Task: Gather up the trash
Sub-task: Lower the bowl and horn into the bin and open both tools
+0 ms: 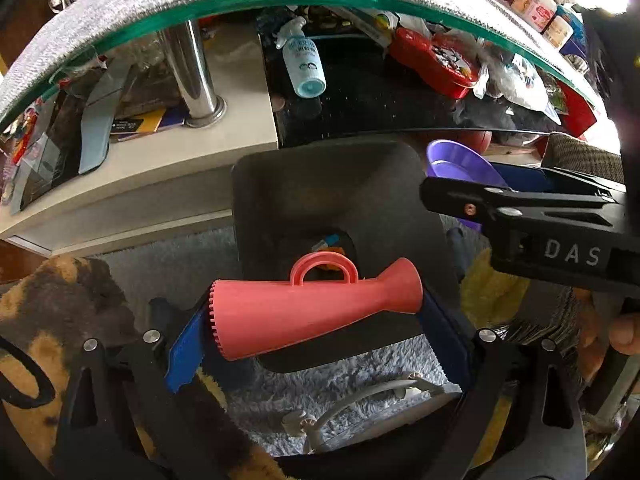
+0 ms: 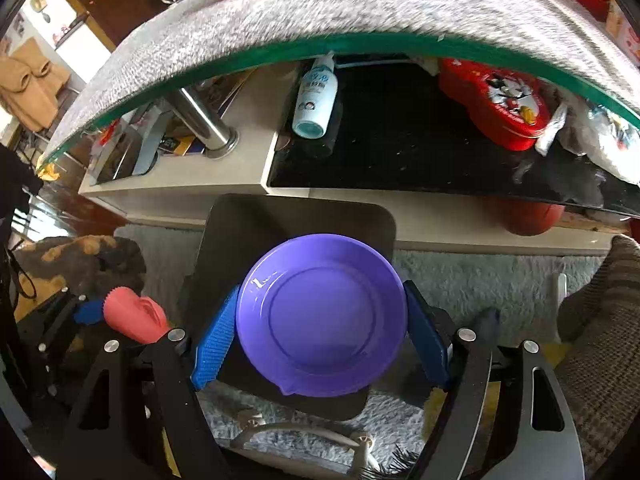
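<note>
Your left gripper (image 1: pixel 316 320) is clamped end to end on the pink cup (image 1: pixel 316 312), over the bin's (image 1: pixel 280 184) near rim. Your right gripper (image 2: pixel 320 340) grips the purple plate (image 2: pixel 320 316) above the bin. Centre each over the opening before releasing; the cup may catch the rim.

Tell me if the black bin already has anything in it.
Not empty. The left wrist view looks down into the black bin and shows a few colourful scraps at the bottom, partly hidden behind the pink tool.
</note>
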{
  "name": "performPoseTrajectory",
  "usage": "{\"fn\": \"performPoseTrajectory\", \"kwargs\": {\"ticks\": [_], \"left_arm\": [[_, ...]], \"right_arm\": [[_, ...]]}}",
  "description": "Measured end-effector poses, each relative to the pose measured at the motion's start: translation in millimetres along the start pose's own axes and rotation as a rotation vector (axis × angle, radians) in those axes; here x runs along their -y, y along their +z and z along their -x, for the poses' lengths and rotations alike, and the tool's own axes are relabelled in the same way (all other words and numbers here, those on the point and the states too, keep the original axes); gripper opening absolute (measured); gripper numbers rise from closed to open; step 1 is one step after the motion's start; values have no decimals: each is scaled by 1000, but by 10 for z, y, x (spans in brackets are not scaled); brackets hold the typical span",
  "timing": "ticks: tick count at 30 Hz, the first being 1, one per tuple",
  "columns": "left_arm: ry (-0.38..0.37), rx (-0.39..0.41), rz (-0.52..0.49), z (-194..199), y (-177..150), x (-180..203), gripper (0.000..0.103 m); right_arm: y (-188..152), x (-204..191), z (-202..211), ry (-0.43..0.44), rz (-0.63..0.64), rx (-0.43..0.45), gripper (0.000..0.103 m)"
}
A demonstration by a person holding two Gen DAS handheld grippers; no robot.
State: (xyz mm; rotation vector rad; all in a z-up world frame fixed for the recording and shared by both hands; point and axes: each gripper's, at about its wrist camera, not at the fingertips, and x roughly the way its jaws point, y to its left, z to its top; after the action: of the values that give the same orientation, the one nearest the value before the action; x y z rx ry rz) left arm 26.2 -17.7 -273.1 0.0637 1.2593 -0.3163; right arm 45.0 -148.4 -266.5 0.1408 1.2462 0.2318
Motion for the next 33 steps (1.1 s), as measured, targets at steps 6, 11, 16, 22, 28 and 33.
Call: {"fn": "performPoseTrajectory", "kwargs": {"ticks": [6, 11, 16, 22, 28, 33], "left_arm": [[1, 0, 25, 12, 35, -82, 91], [3, 11, 34, 56, 56, -106, 95], [9, 32, 29, 161, 97, -116, 95], [14, 96, 22, 441, 217, -113, 95], [22, 151, 19, 710, 364, -132, 95], [48, 199, 13, 928, 559, -162, 95]], "right_arm": [[72, -14, -8, 5, -3, 1, 90], [121, 17, 60, 3, -15, 22, 93], [180, 121, 207, 2, -46, 57, 93], [288, 248, 564, 3, -76, 145, 93], [478, 320, 941, -7, -72, 232, 93], [670, 393, 1125, -25, -68, 281, 93]]}}
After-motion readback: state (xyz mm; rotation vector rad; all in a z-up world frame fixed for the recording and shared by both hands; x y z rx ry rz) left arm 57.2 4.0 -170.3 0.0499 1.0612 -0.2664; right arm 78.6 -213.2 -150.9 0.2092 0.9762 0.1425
